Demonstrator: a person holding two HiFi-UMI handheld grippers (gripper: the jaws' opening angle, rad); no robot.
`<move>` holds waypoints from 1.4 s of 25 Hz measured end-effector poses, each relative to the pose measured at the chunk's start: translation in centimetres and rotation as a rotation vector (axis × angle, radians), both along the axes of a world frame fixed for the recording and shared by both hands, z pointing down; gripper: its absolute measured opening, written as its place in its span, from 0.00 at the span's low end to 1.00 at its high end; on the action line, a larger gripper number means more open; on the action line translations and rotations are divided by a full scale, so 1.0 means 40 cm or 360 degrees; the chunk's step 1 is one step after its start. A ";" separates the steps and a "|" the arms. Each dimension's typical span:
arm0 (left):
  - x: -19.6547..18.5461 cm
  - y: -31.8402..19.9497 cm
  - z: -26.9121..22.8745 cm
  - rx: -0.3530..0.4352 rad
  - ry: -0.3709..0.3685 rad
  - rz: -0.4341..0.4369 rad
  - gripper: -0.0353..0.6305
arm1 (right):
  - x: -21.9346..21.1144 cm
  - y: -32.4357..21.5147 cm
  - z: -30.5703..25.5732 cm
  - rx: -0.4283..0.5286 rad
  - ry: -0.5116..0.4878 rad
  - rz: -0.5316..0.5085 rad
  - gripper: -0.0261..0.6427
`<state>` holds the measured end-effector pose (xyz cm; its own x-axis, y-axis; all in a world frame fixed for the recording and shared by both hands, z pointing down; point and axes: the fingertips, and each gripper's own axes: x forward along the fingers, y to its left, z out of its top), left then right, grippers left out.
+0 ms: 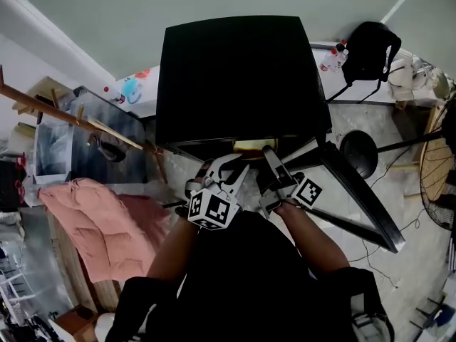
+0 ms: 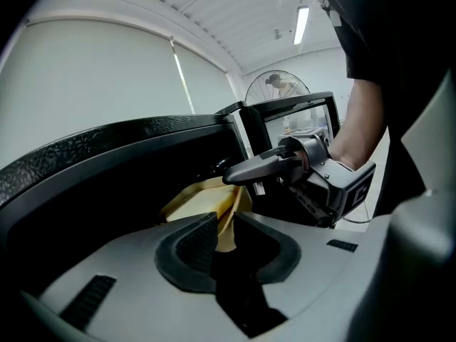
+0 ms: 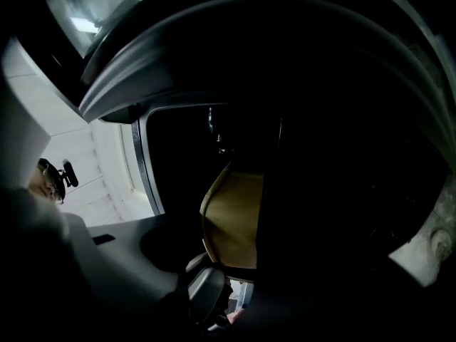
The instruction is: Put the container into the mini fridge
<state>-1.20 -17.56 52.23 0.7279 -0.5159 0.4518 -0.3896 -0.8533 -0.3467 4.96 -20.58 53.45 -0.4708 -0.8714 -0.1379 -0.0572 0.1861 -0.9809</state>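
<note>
One yellow container [image 1: 253,146] sits at the mouth of the open black mini fridge [image 1: 235,77], just under the front edge of the fridge's top and between the two tongs. From the left gripper view it shows as a pale yellow tub [image 2: 203,201] tilted against the dark opening. From the right gripper view its broad flat side [image 3: 235,216] faces the camera, with the unlit interior behind it.

The left gripper [image 1: 229,164] has its jaws nearly together, pinching the container's thin rim between the dark ribbed pads [image 2: 196,241]. The right gripper [image 1: 271,154] has its jaws spread wide across the container's body. The near jaw lies against the tub's side, the far jaw is lost in the dark of the fridge, and one long finger [image 2: 253,169] reaches over the tub's top edge. The two tongs lie close beside each other.

The fridge door [image 1: 360,198] stands swung out to the right. Farther off, a pink quilted jacket [image 1: 100,226] lies at the left, a black backpack [image 1: 370,48] rests on a white table behind the fridge, and a standing fan [image 1: 438,169] is at the right edge.
</note>
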 end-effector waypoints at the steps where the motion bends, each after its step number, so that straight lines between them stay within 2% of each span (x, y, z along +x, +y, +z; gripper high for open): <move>1: 0.000 -0.007 0.002 -0.0001 0.0004 0.0002 0.17 | 0.001 -0.006 0.002 -0.0005 0.0001 0.0017 0.38; 12: 0.017 -0.074 0.000 -0.0007 0.0062 -0.0037 0.17 | 0.028 -0.069 0.003 -0.0027 0.0034 0.0156 0.38; 18: 0.025 -0.088 0.003 -0.0007 0.0087 -0.0072 0.17 | 0.033 -0.032 0.008 -0.0036 0.0073 0.0144 0.40; 25: 0.054 -0.107 0.009 0.0072 0.0024 0.0012 0.17 | 0.048 0.037 -0.006 -0.0026 0.0132 0.0127 0.39; 35: 0.080 -0.175 0.011 0.0151 -0.0016 -0.0021 0.17 | 0.080 0.089 -0.028 0.0009 0.0226 0.0134 0.39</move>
